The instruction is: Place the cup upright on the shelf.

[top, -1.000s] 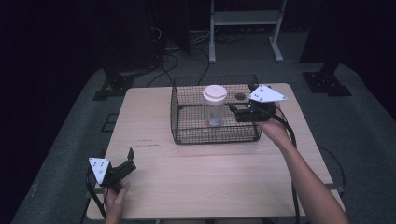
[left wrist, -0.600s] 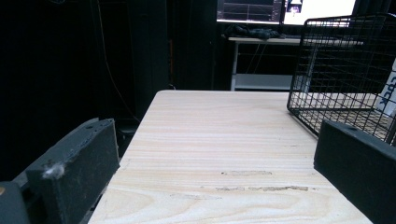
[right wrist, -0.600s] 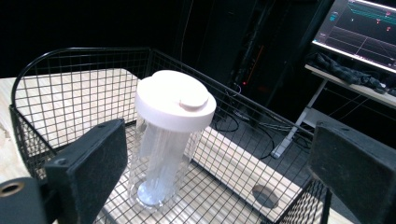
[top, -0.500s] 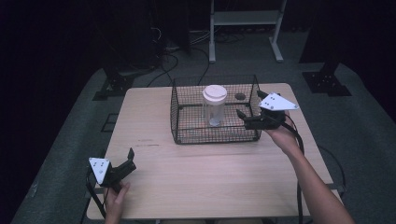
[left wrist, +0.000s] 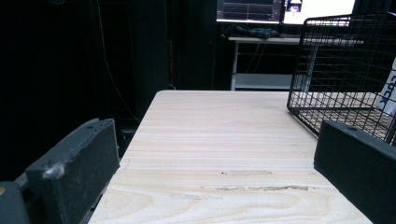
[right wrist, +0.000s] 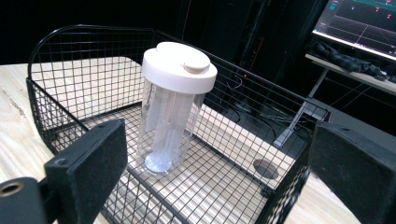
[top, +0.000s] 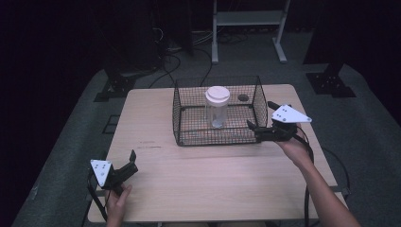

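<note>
A clear tumbler with a white lid [top: 217, 106] [right wrist: 172, 109] stands upright inside a black wire basket [top: 189, 127] [right wrist: 56, 121] at the back middle of the wooden table [top: 213, 175]. My right gripper [top: 253, 129] [right wrist: 215, 186] is open just outside the basket's right front corner, pointing left at it, nothing between its jaws. My left gripper [top: 131, 161] [left wrist: 210, 186] rests open at the table's front left corner, holding nothing, with the basket [left wrist: 345, 84] ahead to its right.
A round cable hole [top: 243, 98] [right wrist: 266, 169] lies in the tabletop behind the basket. A white stand [top: 246, 28] and black equipment legs [top: 331, 80] stand on the grey floor beyond the table. Monitors [right wrist: 364, 23] glow in the background.
My right gripper has drawn back out of the basket, moving right and toward the front, with its jaws open. The tumbler stays standing in the basket. The left gripper has not moved.
</note>
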The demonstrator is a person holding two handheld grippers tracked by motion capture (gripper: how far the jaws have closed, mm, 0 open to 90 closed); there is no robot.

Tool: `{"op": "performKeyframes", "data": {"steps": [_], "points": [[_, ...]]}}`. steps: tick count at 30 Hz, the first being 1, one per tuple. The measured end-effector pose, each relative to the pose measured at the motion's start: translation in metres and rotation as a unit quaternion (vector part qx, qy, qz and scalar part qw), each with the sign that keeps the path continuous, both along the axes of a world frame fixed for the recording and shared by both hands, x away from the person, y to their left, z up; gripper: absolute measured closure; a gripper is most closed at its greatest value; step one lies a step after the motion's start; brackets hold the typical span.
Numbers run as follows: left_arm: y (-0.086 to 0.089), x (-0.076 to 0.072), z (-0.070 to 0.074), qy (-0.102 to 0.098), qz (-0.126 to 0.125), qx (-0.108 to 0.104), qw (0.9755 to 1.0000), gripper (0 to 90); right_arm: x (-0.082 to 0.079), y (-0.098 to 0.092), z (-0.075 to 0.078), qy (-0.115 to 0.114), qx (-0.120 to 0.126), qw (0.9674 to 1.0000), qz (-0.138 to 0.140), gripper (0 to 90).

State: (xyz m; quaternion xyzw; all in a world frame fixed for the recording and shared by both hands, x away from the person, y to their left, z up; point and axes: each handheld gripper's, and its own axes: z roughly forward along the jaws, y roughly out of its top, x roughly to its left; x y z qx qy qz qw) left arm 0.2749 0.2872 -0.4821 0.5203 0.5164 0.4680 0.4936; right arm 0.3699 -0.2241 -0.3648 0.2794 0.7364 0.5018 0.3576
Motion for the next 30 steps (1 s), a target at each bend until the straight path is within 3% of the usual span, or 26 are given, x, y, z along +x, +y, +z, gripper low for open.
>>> {"op": "performKeyframes", "data": {"steps": [30], "points": [[0.000,0.000,0.000,0.000,0.001,0.001,1.0000,0.0,-0.036,-0.032,-0.027,0.015,0.000,0.9998,-0.013,4.0]]}}
